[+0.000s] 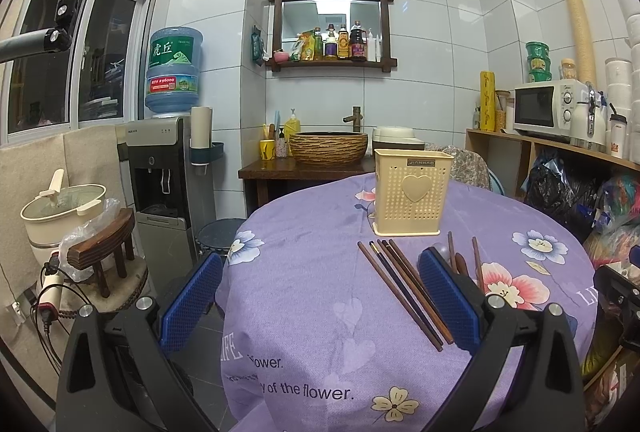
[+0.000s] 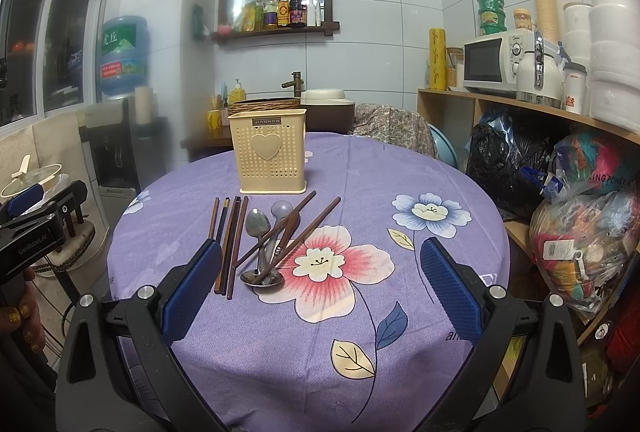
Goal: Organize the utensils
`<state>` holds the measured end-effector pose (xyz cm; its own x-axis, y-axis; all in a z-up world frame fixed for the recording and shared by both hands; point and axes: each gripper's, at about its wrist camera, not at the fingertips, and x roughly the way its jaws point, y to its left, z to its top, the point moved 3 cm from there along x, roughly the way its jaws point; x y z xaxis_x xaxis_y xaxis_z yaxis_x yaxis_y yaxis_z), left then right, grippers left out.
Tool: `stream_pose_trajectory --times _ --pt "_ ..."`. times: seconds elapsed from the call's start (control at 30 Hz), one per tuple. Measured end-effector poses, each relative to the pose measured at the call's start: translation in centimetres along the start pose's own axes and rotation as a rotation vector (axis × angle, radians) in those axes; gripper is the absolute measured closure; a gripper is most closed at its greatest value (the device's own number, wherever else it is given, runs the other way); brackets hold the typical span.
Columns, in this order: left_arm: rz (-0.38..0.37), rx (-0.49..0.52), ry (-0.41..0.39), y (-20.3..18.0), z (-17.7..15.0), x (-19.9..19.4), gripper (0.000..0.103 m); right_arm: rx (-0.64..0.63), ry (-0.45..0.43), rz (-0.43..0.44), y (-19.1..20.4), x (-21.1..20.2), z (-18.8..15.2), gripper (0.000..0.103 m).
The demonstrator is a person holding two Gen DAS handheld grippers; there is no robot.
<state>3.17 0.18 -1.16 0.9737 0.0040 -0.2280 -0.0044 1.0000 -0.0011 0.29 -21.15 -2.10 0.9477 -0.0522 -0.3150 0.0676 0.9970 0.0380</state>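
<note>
Right wrist view: the cream holder [image 2: 267, 156] is seen upright on the purple cloth [image 2: 400, 167], with nothing visibly standing in it. Just in front of the holder four chopsticks [image 2: 231, 244] are laid side by side; to the right of them, also in front of the holder, spoons [image 2: 262, 232] and more chopsticks are heaped crosswise. The right gripper [image 2: 320, 284] is held wide open and empty, short of the heap. The left gripper [image 1: 320, 296] is likewise spread wide and empty, near the four chopsticks [image 1: 404, 296]. Sorting is judged not yet begun. A low approach to one chopstick is called for next, then a lift to the holder [image 1: 412, 191].
</note>
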Motion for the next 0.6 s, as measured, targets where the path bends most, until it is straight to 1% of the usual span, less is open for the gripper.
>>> stream_pose_trajectory --times 0.1,0.33,0.47,0.53,0.6 --pt "-0.009 -0.007 0.018 0.4 -0.4 0.3 0.005 -0.002 0.01 -0.005 0.0 0.2 -0.2 0.005" --pt "-0.018 -0.027 0.092 1.1 -1.3 1.6 0.005 -0.013 0.052 -0.017 0.0 1.4 -0.6 0.005" --pt "-0.044 -0.02 0.135 0.9 -1.6 2.5 0.005 -0.023 0.081 -0.031 -0.1 2.4 -0.8 0.005" --pt "-0.068 -0.024 0.178 0.8 -2.0 3.6 0.005 -0.023 0.1 -0.032 -0.3 3.2 -0.9 0.005" --pt "-0.088 -0.017 0.243 0.8 -2.5 5.2 0.005 -0.03 0.144 -0.039 -0.5 4.7 -1.1 0.005"
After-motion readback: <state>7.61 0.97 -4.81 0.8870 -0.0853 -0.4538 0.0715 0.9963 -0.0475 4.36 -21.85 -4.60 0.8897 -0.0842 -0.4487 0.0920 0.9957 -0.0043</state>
